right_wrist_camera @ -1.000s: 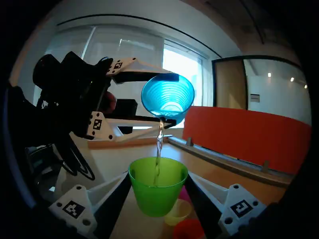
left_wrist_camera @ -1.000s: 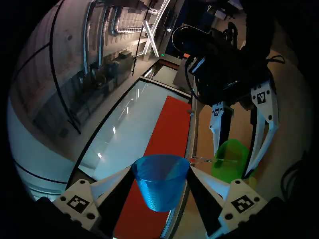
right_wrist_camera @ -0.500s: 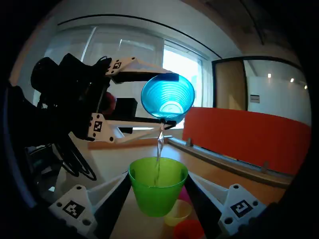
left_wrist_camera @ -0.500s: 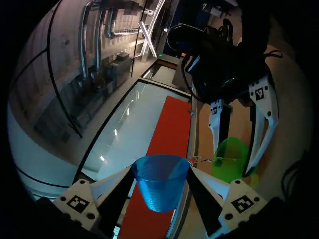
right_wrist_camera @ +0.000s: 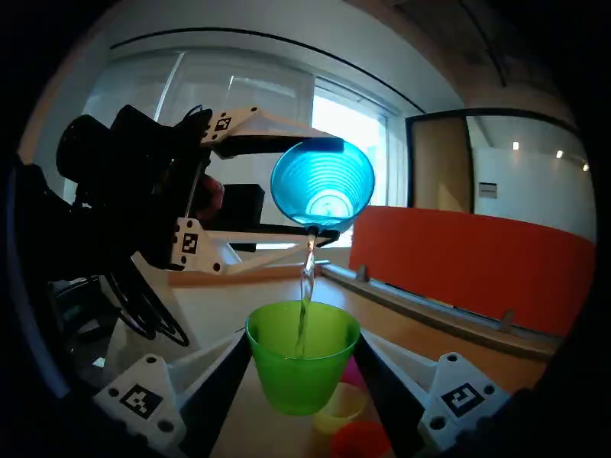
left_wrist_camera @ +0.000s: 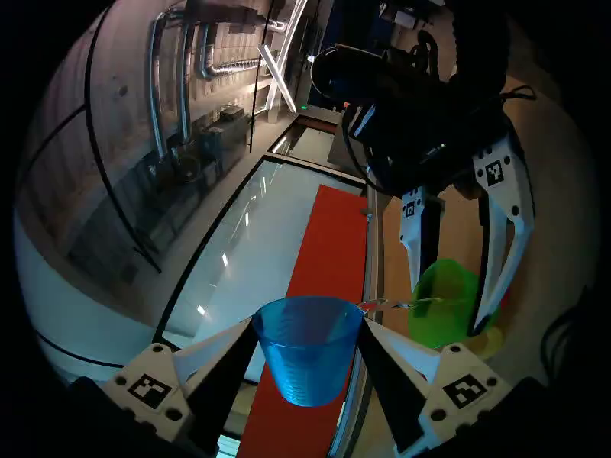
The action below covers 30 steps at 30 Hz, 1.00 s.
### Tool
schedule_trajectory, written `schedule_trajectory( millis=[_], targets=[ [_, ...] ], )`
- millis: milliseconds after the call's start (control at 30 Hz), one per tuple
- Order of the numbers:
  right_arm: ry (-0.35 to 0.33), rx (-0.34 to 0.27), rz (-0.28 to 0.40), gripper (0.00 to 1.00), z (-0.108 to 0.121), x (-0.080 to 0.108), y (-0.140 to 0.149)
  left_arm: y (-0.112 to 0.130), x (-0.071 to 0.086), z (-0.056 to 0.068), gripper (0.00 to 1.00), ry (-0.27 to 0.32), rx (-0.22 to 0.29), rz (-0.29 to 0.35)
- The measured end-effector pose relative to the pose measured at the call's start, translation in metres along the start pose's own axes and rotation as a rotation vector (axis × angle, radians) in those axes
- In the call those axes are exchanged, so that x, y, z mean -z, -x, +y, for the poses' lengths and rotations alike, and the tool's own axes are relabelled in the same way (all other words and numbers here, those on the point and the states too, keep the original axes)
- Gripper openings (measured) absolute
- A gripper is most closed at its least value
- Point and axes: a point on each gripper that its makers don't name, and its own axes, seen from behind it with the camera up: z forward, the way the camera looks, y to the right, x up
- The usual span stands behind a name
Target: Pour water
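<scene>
Stream (right_wrist_camera: pixel 305 282) keeps running from the blue cup (right_wrist_camera: pixel 322 185) into the green cup (right_wrist_camera: pixel 302 366), held near and just below it. Tilt crept up; flow maybe thinner. Your left gripper (left_wrist_camera: pixel 308 330) clamps blue and your right gripper (right_wrist_camera: pixel 302 336) clamps green, jaws closed to cup width. Probably nearly drained.

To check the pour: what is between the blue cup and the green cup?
A thin water stream falls between them, in the right gripper view.

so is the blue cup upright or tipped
Tipped: the blue cup lies on its side, mouth toward the camera, and a thin stream of water falls from its rim into the green cup.
</scene>
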Motion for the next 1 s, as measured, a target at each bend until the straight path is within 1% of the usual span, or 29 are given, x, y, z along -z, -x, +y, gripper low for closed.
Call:
schedule_trajectory(
  millis=[400, 1000],
  targets=[
    [0.0, 0.002, 0.004, 0.91, 0.0, 0.0, -0.0028, -0.0027, -0.0017, -0.0076, 0.88, -0.014, -0.041, 0.005],
    [0.001, 0.008, 0.011, 0.91, 0.0009, -0.0025, -0.006, -0.0027, -0.003, -0.0101, 0.88, -0.014, -0.097, 0.005]
  ],
)
